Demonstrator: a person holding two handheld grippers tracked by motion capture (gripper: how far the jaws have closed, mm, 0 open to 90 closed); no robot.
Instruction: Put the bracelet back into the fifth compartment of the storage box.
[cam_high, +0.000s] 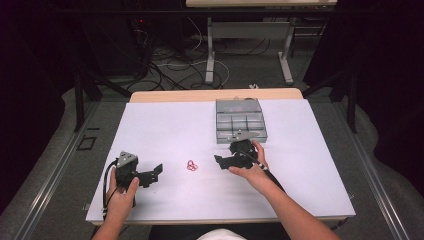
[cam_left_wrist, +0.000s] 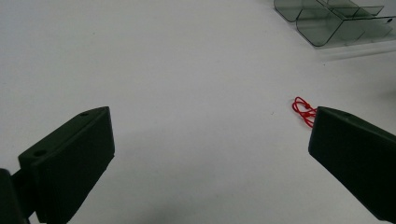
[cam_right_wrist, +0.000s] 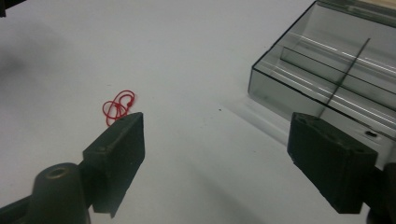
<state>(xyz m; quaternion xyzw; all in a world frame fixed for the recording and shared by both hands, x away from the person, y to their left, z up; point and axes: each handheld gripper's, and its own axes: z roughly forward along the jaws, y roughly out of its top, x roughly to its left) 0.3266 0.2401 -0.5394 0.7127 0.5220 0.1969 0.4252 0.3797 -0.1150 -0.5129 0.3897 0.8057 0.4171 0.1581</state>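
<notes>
High view. Red rubber bands (cam_high: 192, 166), a small tangle of thin loops, lie on the white table sheet (cam_high: 165, 125) just below frame centre, between the two tongs. Left gripper (cam_high: 156, 171) sits lower left of centre, jaws spread and pointing toward the tangle, near but not touching. Right gripper (cam_high: 220, 161) sits right of centre, just beside the near edge of the grey compartment box (cam_high: 240, 120), jaws also spread, clear of the bands.

Left gripper view. Both black jaws stand wide apart at the bottom corners, nothing between them. The bands (cam_left_wrist: 303, 110) lie in the right half of the frame, just above the tip of the right-hand jaw, partly hidden by it, so the tangle is off the jaw centreline. Box corner (cam_left_wrist: 327, 23) at upper right.

Right gripper view. Jaws spread, empty. The bands (cam_right_wrist: 117, 107) lie left of centre, just above the left-hand jaw tip. The clear-walled box (cam_right_wrist: 336, 65) fills the upper right, near the right-hand jaw.

Handling judgement: very light, soft, limp and stretchy; not fragile. The loops lie flat on the sheet, so jaws likely need to come down flush with the table. Best hold is across the knotted middle, where several strands overlap; a pinch on a single outer loop risks slipping off or stretching.
</notes>
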